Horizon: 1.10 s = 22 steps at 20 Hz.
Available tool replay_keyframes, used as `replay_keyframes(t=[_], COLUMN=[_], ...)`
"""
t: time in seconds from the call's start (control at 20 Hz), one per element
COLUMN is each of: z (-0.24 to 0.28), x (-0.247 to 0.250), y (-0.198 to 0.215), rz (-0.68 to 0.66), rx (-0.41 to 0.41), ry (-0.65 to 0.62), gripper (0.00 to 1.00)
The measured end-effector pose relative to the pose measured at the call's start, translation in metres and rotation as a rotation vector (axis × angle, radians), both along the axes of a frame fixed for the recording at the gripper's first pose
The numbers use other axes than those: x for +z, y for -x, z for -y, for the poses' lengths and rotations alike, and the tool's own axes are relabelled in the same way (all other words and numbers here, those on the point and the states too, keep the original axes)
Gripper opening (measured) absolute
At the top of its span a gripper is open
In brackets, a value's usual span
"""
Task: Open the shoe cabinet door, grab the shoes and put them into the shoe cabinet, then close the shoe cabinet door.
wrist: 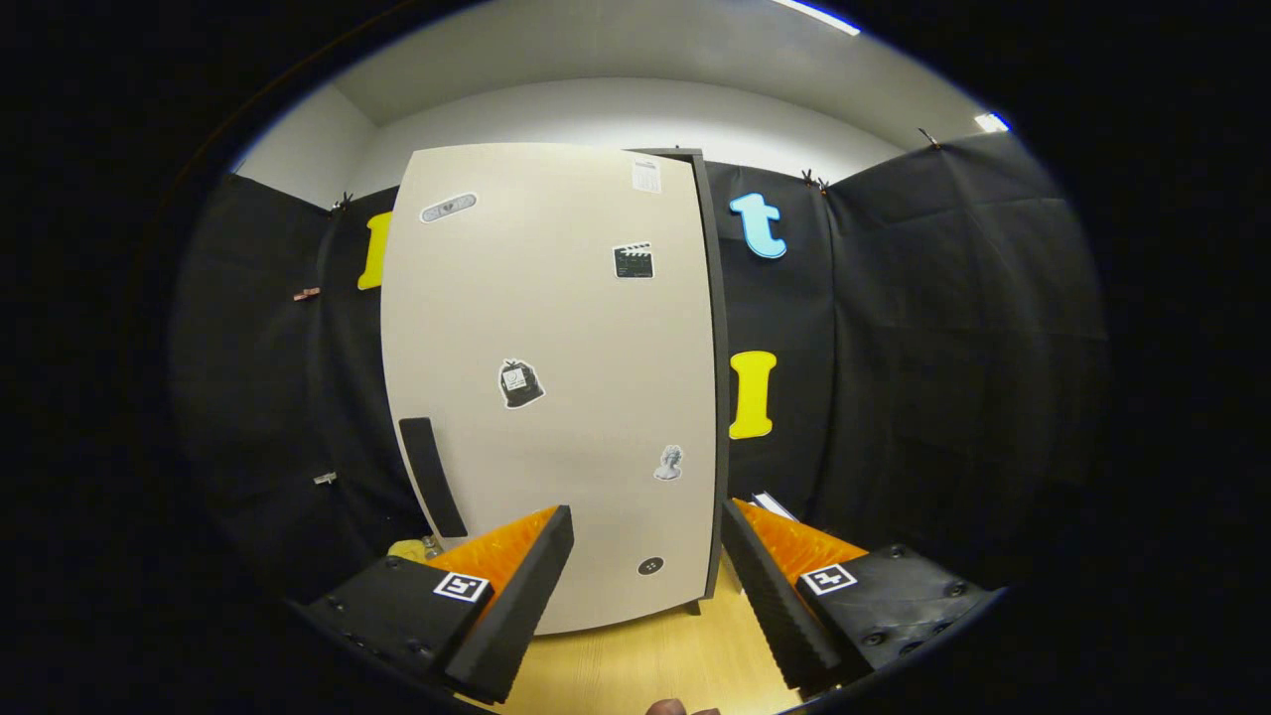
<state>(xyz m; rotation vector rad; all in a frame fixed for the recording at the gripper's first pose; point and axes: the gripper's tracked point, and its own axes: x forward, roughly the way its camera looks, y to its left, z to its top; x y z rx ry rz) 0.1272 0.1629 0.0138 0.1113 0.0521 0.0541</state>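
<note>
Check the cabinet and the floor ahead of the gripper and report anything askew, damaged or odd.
Nothing stands out. The cabinet stands upright on the wood floor, its door shut and unmarked apart from a few stickers, the dark handle near its left edge. The gripper is open just ahead of the door, touching nothing.

The pale wooden floor (645,660) carries the shoe cabinet (551,387), which stands upright on it with its beige door shut (a dark foot shows under its right corner). A yellowish object (412,547) lies on the floor by the cabinet's lower left corner, too hidden to identify.
</note>
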Motion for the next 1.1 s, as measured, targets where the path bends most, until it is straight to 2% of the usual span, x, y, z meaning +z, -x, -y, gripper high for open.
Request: replay_keyframes(t=[1.1], z=[0.012], x=[0.010], y=[-0.006], rz=[0.039], rx=[-0.016], ry=[-0.027], gripper=[0.98])
